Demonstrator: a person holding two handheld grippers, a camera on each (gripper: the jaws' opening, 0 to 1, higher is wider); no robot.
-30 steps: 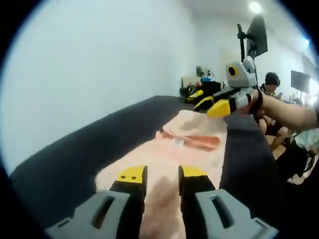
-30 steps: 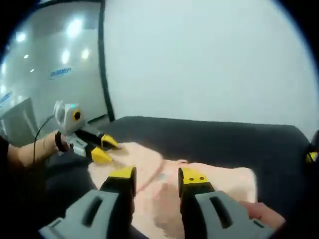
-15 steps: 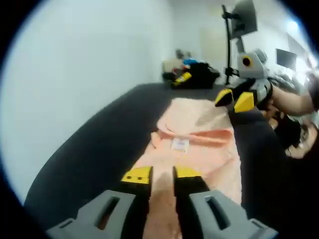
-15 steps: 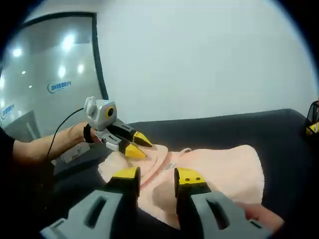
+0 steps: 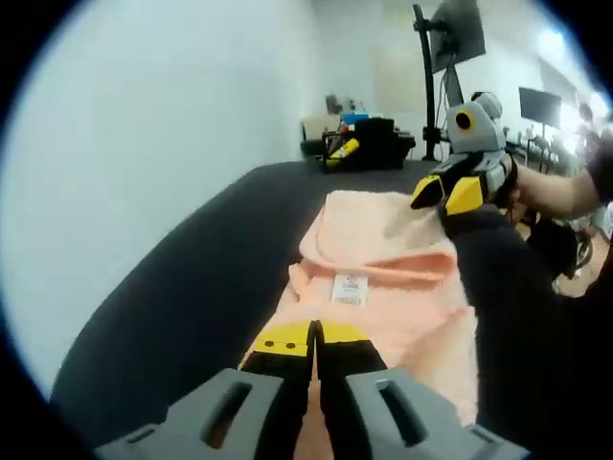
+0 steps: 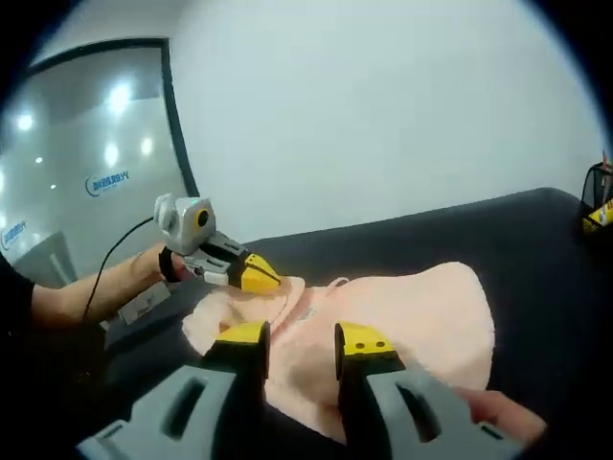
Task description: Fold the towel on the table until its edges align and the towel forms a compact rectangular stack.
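A peach towel [image 5: 383, 297] lies along the dark table [image 5: 192, 287], partly folded, with a white label [image 5: 351, 287] showing on a raised fold. My left gripper [image 5: 314, 337] is shut on the towel's near edge. The right gripper view shows that same gripper [image 6: 261, 278], tips together at the towel's [image 6: 402, 316] far left corner. My right gripper [image 6: 300, 337] is open, its jaws either side of the towel's edge. In the left gripper view, the right gripper [image 5: 446, 194] hovers at the towel's far right corner with its yellow tips apart.
A monitor on a pole [image 5: 450, 34] and a black bag with a yellow item [image 5: 359, 144] stand past the table's far end. A person's arm [image 5: 565, 192] reaches in from the right. A glass wall [image 6: 86, 163] rises left; a yellow-black item [image 6: 599, 213] sits at the right edge of the table [image 6: 536, 240].
My left gripper's jaws have closed from open onto the towel's edge. The right gripper's jaws stay open and have settled lower over the towel's far corner.
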